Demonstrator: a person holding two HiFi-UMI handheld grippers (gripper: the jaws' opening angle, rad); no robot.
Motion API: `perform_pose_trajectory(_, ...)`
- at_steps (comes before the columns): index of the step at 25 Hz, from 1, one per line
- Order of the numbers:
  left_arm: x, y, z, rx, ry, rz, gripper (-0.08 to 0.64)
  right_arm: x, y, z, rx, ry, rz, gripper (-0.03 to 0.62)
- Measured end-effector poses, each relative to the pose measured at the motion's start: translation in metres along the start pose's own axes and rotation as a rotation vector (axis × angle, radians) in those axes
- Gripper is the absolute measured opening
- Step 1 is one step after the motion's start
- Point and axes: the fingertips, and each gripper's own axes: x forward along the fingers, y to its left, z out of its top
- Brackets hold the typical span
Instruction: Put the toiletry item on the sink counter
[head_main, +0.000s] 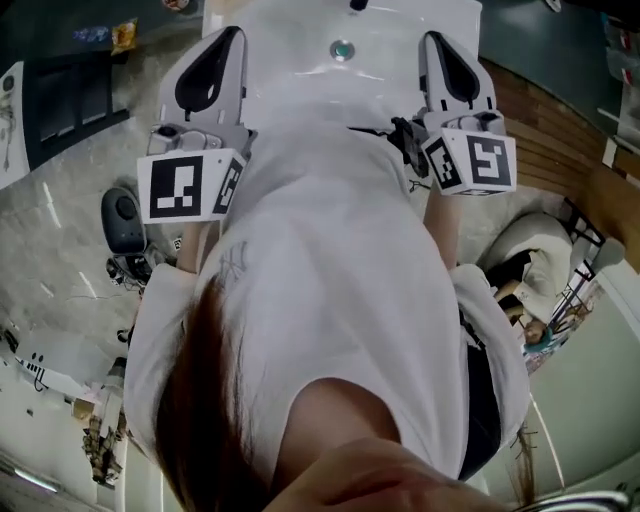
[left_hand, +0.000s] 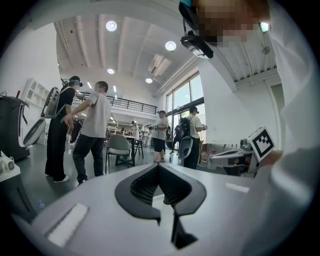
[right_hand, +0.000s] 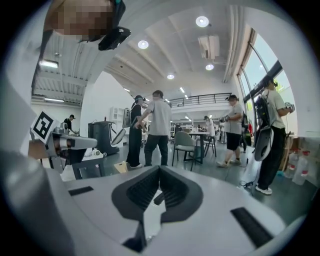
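A person stands at a white sink (head_main: 300, 45), its drain (head_main: 342, 50) showing just ahead, with a gripper in each hand held out level on either side of the body. The left gripper (head_main: 233, 36) has its jaws pressed together with nothing between them, as its own view confirms (left_hand: 159, 167). The right gripper (head_main: 433, 40) is likewise closed and empty (right_hand: 159, 170).

The toiletry item appears in no view, and little of the counter around the basin is in sight. The scene fits two stages equally: the item waiting somewhere out of frame to be fetched, or already set down on a part of the counter the cameras miss.

Either way, good practice here is probably to tilt the head so the counter comes into view, and to keep both grippers clear of the basin's rim. Beyond the grippers, people (right_hand: 159, 125) and a chair (left_hand: 118, 148) fill a bright hall.
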Motion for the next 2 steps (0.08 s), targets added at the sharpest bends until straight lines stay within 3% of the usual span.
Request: perform_pose_trajectory(2,-0.0004,0.0055,0.0004,0.019,-0.038,0.024,0.009,0.0017,-0.0145,0.0037,-0.014,-0.03,-0.011,0.009)
